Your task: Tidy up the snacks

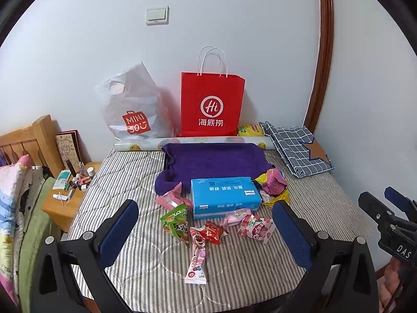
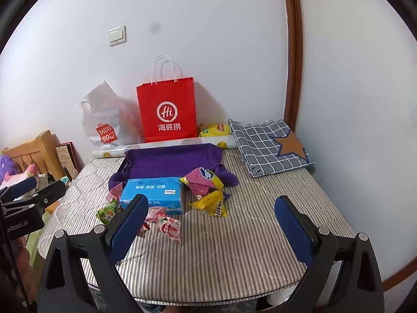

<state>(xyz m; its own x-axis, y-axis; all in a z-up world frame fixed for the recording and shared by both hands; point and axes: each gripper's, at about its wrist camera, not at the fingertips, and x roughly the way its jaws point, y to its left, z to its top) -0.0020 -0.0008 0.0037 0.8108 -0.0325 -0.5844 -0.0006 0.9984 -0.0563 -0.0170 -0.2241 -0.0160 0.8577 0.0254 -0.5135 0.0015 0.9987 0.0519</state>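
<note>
Left wrist view: left gripper (image 1: 206,232) spread wide, nothing between the blue pads (image 1: 118,230), hovering above the striped mattress (image 1: 146,266). Snack packets scattered just ahead: green packet (image 1: 176,220), red packet (image 1: 213,232), long pink bear-print packet (image 1: 197,257) lying lengthwise toward the camera, strawberry packet (image 1: 256,228) to the right. Blue tissue pack (image 1: 225,197) flat behind them, touching a pink wrapper (image 1: 170,198) at its left edge and a heap of pink and yellow bags (image 1: 273,184) at its right. Purple cloth (image 1: 213,160) spread over a dark tray behind the tissue pack. Against the wall: red paper bag (image 1: 212,104) upright, grey plastic bag (image 1: 134,109) leaning beside it, printed roll (image 1: 140,144) lying along the mattress edge in front of both. Checked cloth (image 1: 294,148) folded at far right. Right gripper (image 1: 388,208) partly visible at the frame's right edge; opening not readable from here. Wooden nightstand (image 1: 63,208) at left, cluttered with small bottles. Right wrist view: right gripper (image 2: 212,224) also wide apart and empty, over bare mattress right of the snack cluster. Strawberry packet nearest, just beside the left finger; yellow bag (image 2: 211,203) and pink-and-yellow bag (image 2: 202,178) right of the tissue pack; green packet at far left of the cluster, partly hidden by the finger. Left gripper (image 2: 28,190) visible at the left edge.
</note>
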